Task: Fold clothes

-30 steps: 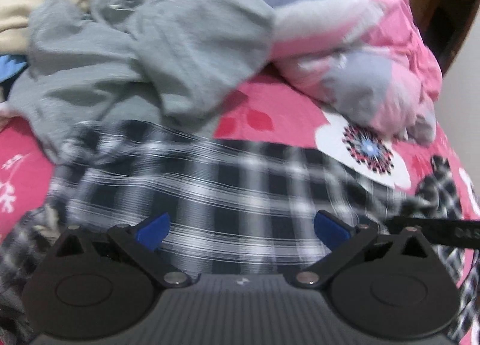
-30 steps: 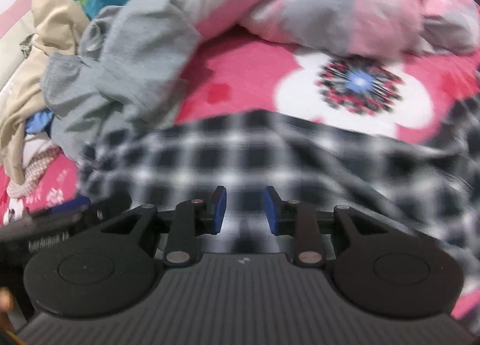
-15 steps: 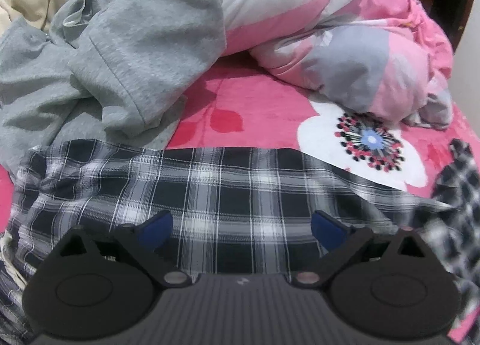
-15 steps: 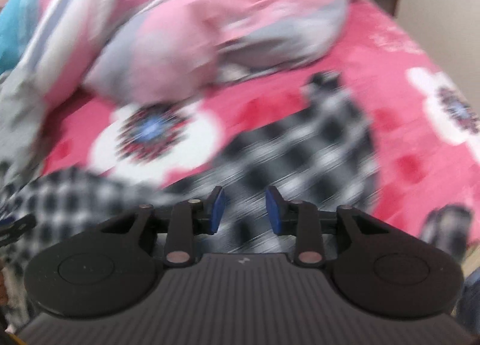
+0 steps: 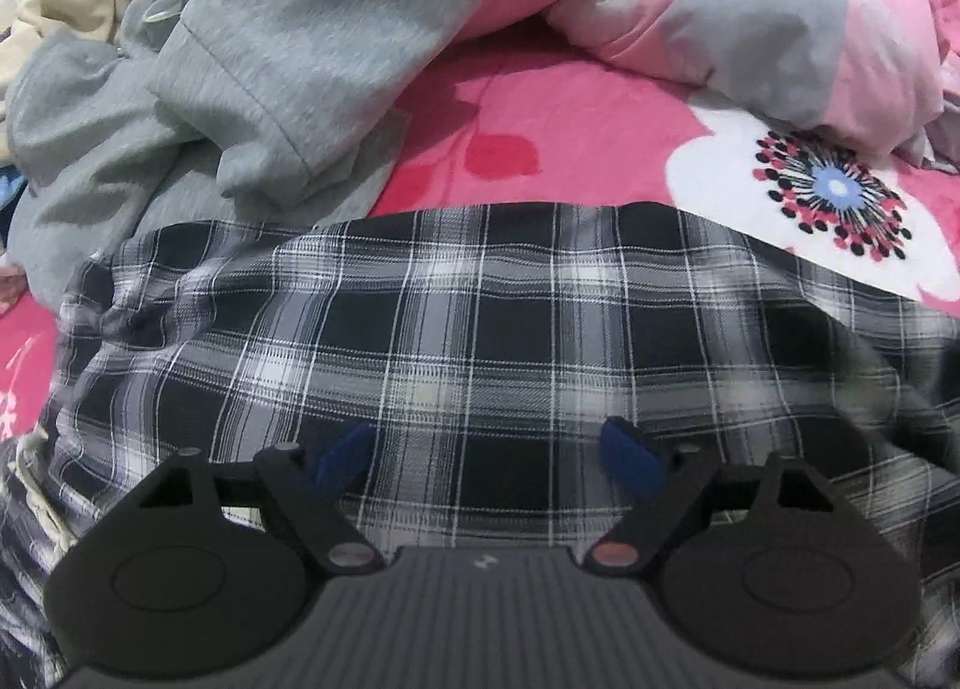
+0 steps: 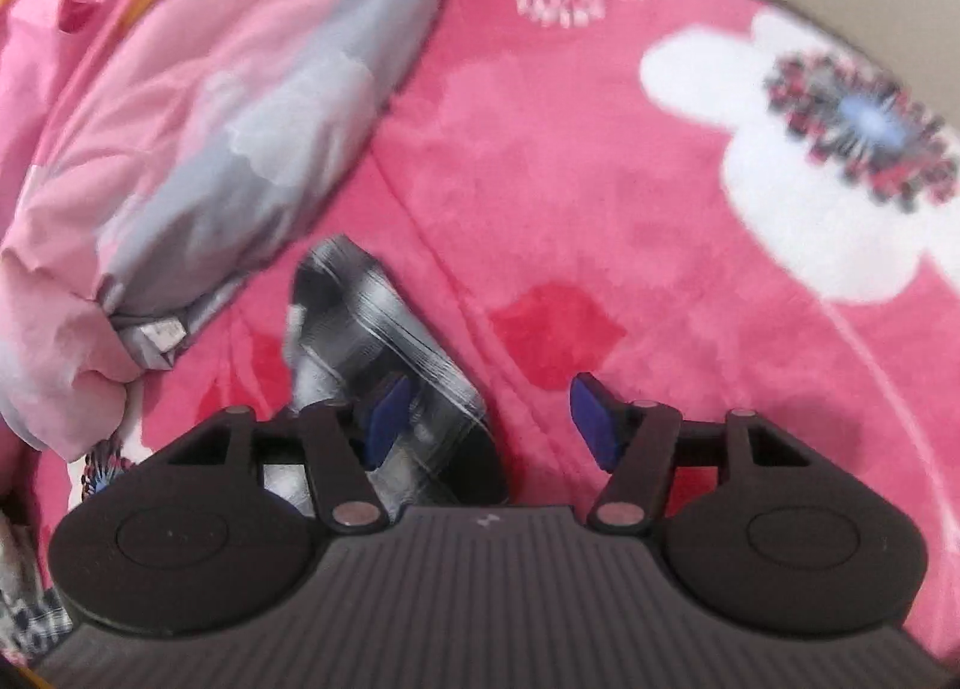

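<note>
Black-white plaid shirt (image 5: 480, 329), grey hoodie (image 5: 270, 59), pink floral bedspread (image 6: 600, 209)

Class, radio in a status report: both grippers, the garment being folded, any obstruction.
Left gripper open over black-and-white plaid shirt. Right gripper open above plaid sleeve. Crumpled grey sweatshirt overlaps shirt's far-left edge.

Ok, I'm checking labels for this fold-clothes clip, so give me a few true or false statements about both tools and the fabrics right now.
1. The left tool is open above the black-and-white plaid garment. True.
2. The right tool is shut on a plaid sleeve. False: its fingers are apart, holding nothing.
3. A crumpled grey sweatshirt lies beyond the plaid garment. True.
4. The floral bedsheet is blue. False: pink with white flowers.
</note>
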